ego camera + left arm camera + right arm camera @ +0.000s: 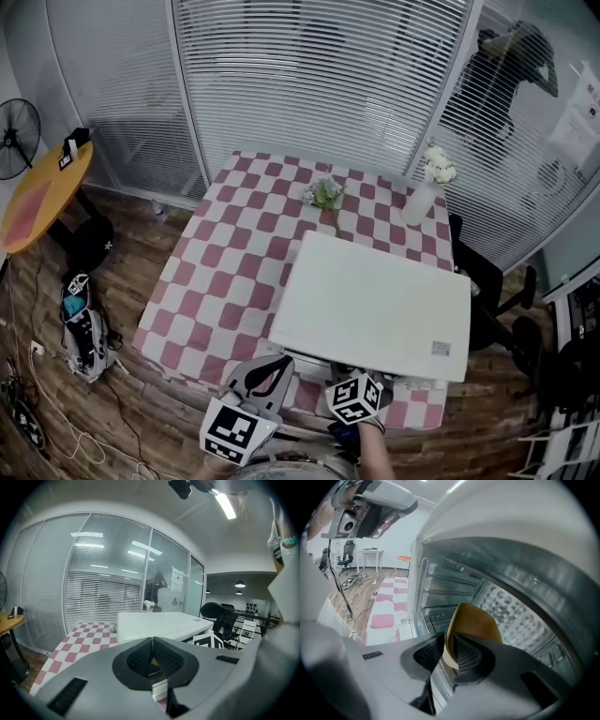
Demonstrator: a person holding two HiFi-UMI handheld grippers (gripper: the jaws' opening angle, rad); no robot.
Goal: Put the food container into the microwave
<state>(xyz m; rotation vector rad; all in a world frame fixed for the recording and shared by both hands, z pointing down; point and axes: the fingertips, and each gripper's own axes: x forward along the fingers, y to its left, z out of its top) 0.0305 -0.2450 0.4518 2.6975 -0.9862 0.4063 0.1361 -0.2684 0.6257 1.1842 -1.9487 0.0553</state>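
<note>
The food container (pixel 476 623) is a tan, smooth-walled tub that looks like pressed paper or thin fibre. I judge it light and only moderately stiff, so a hard squeeze could buckle its wall. The matte skin should give the ribbed pads decent friction. The rim is the sensible place to take it, one pad inside and one outside, and that is how it is held.

In the right gripper view the right gripper (pixel 447 641) has its jaws clamped across the container's edge. The container is carried inside the cavity of the microwave (pixel 511 597), past the door frame. It hangs from one side of its rim, so it is likely to tip away from the grip, and a level, slow set-down would suit it. Whether it touches the cavity floor cannot be told.

What is inside the container cannot be made out, since only its plain tan surface shows. The cavity holds nothing else that I can see, only bare metal walls with side ribs and a faceted panel behind the container.

The left gripper (pixel 153 639) has its jaws closed tip to tip with nothing gripped. In the head view it sits low in front of the microwave, beside the right gripper's marker cube.

The white microwave stands on the checked tabletop (pixel 234 253). A vase of white flowers (pixel 422 197) stands well behind it.
</note>
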